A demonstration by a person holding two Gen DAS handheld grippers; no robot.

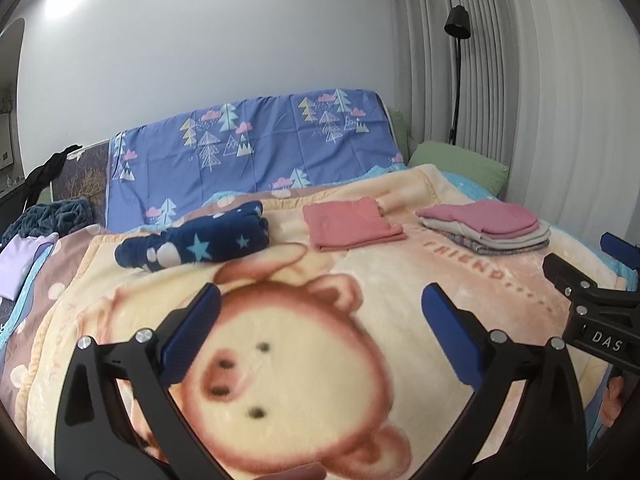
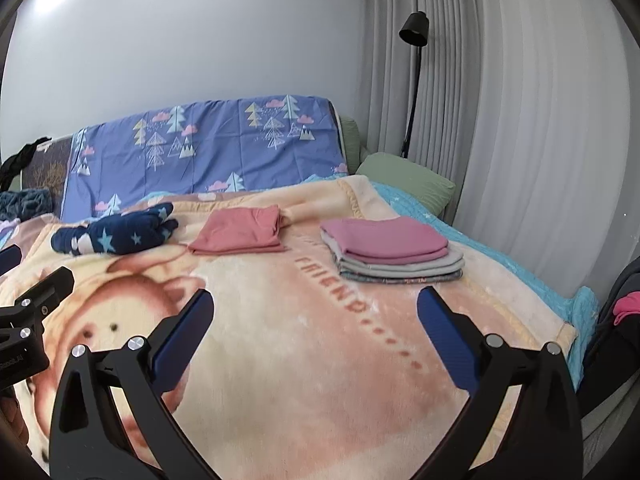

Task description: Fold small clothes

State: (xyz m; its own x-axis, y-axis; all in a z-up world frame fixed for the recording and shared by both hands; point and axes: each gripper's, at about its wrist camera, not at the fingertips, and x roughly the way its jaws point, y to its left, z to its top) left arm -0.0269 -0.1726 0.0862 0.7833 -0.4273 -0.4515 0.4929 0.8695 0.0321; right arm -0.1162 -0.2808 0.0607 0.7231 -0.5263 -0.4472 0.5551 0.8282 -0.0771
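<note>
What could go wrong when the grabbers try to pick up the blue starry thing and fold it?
The starry navy garment lies bunched on the fluffy bear blanket, so a pinch might catch blanket pile too. Both the left gripper and right gripper are open and empty and sit close together, so they might bump. The folded stack lies near the blanket's edge and could topple if the blanket gets tugged.

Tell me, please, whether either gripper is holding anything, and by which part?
Nothing is held: the left gripper and right gripper are both open above the blanket.
</note>
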